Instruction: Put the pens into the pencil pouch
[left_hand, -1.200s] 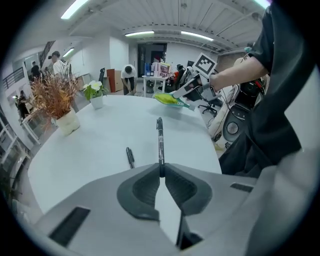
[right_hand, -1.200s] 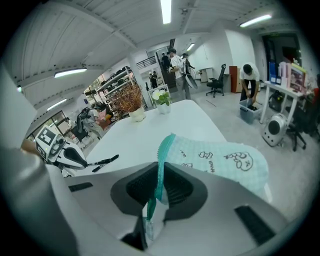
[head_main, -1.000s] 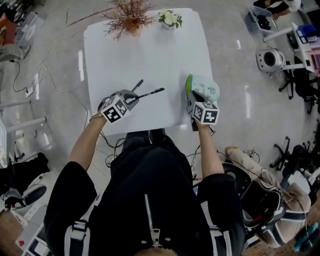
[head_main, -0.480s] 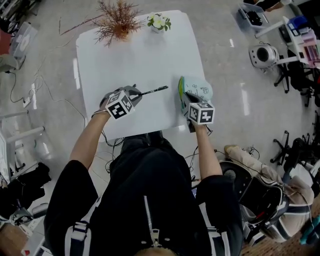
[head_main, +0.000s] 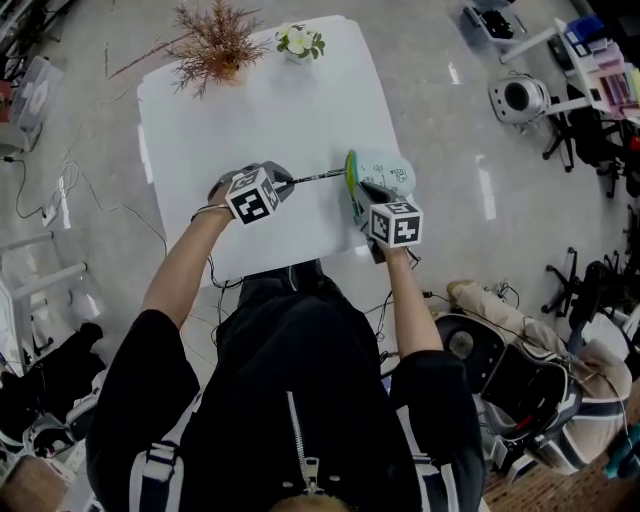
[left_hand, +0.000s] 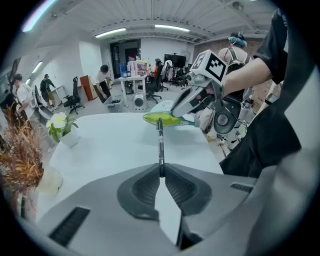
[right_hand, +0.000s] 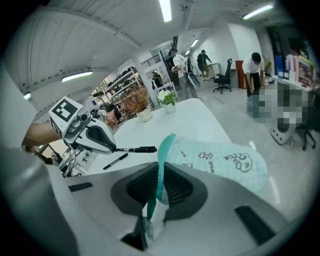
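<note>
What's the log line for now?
left gripper: shut on black pen; right gripper: shut on mint-green fabric pencil pouch; second black pen: on white table

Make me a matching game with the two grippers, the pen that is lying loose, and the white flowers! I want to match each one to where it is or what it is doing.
Things:
1. left gripper
2. right gripper
3. loose pen
4. flowers

Places and states:
a. shut on the pouch
b. lying flat on the table
c. shut on a pen
d. standing at the table's far edge

Right pairs: 1-c, 2-a, 3-b, 4-d
</note>
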